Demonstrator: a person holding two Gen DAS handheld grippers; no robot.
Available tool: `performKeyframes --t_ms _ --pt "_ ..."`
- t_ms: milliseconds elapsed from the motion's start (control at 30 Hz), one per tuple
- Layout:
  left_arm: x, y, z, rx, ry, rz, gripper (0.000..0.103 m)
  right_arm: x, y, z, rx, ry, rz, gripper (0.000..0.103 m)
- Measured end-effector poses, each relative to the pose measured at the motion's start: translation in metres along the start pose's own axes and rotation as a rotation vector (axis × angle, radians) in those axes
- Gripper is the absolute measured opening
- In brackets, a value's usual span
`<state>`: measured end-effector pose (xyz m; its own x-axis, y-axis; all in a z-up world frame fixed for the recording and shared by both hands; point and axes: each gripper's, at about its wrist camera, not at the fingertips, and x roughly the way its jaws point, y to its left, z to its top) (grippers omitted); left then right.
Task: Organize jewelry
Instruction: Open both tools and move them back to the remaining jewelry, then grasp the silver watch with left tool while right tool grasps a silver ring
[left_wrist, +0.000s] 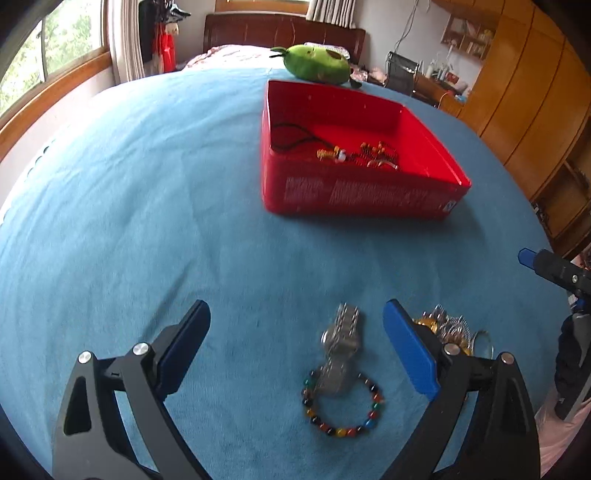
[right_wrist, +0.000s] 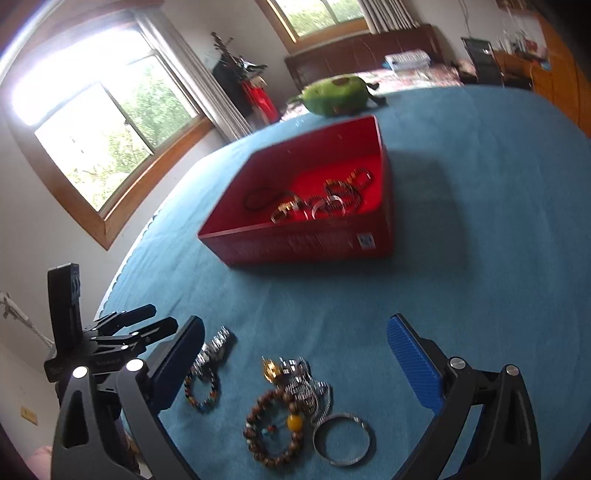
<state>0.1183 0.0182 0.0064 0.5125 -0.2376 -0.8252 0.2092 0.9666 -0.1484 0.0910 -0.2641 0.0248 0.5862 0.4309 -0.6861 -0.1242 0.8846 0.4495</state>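
Observation:
A red box (left_wrist: 362, 194) (right_wrist: 306, 240) on the blue cloth holds several bracelets and a black cord. My left gripper (left_wrist: 295, 347) is open and empty, low over a silver watch (left_wrist: 341, 339) lying across a multicoloured bead bracelet (left_wrist: 341, 406). Both also show in the right wrist view: watch (right_wrist: 216, 345), bracelet (right_wrist: 203, 391). My right gripper (right_wrist: 295, 354) is open and empty above a pile: a brown bead bracelet (right_wrist: 271, 428), a silver bangle (right_wrist: 343, 439), a silver chain (right_wrist: 306, 384) and a gold charm (right_wrist: 271, 369). The pile (left_wrist: 448, 328) is partly hidden behind my left gripper's right finger.
A green plush toy (left_wrist: 317, 62) (right_wrist: 336, 94) lies behind the box. The blue cloth (left_wrist: 147, 184) covers the whole surface. Windows are on the left, wooden cabinets (left_wrist: 535, 92) on the right. The right gripper's tip (left_wrist: 528, 258) shows at the right edge of the left wrist view.

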Motion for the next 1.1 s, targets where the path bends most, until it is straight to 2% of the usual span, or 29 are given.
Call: performKeyframes --t_ms 133,400,700,800,867,933,1033,1100 --pt "0.006 0.002 -0.013 -0.005 0.018 0.0 0.094 0.0 -0.002 -0.014 -0.012 0.009 -0.033 0.099" --pt "0.016 -0.009 -0.021 0.029 0.049 0.041 0.094 0.009 -0.009 -0.025 0.026 0.043 0.001 0.099" --pt "0.033 -0.018 -0.022 0.053 0.085 0.052 0.094 0.013 0.007 -0.034 -0.048 0.062 -0.031 0.098" --pt "0.043 -0.024 -0.022 0.066 0.107 0.053 0.094 0.013 0.007 -0.037 -0.056 0.081 -0.015 0.082" --pt "0.047 -0.025 -0.022 0.074 0.114 0.054 0.094 0.013 0.004 -0.04 -0.057 0.099 -0.01 0.078" --pt "0.051 -0.027 -0.022 0.083 0.127 0.054 0.093 0.013 0.0 -0.043 -0.062 0.115 -0.027 0.064" --pt "0.057 -0.03 -0.024 0.09 0.144 0.045 0.092 0.014 -0.012 -0.05 -0.06 0.165 -0.047 0.05" --pt "0.059 -0.032 -0.023 0.097 0.145 0.053 0.092 0.015 -0.018 -0.052 -0.067 0.186 -0.085 0.048"
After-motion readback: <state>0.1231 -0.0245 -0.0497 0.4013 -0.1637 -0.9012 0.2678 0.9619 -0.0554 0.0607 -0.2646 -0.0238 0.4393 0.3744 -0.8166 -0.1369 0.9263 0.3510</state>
